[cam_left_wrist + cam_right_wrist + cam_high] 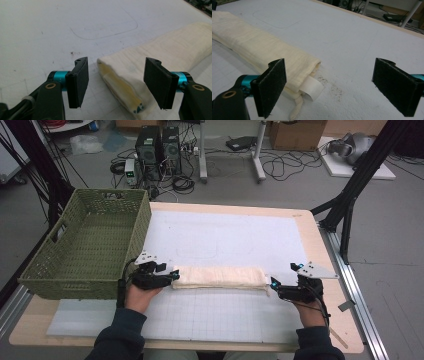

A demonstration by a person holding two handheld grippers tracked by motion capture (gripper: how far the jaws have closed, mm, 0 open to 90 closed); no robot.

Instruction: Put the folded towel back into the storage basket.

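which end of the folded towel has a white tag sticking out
The end at the right gripper: a white tag pokes out of the folded cream towel there. The end by the left gripper shows only yellowish folded layers.

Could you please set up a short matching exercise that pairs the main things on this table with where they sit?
Things:
1. folded cloth
2. green basket
3. left hand-held gripper
4. right hand-held gripper

Places or states:
A. at the table's left edge
B. lying lengthwise between the two grippers
C. open, at the cloth's end with the white label
D. jaws either side of the cloth's end nearest the basket

Pairs: 1-B, 2-A, 3-D, 4-C
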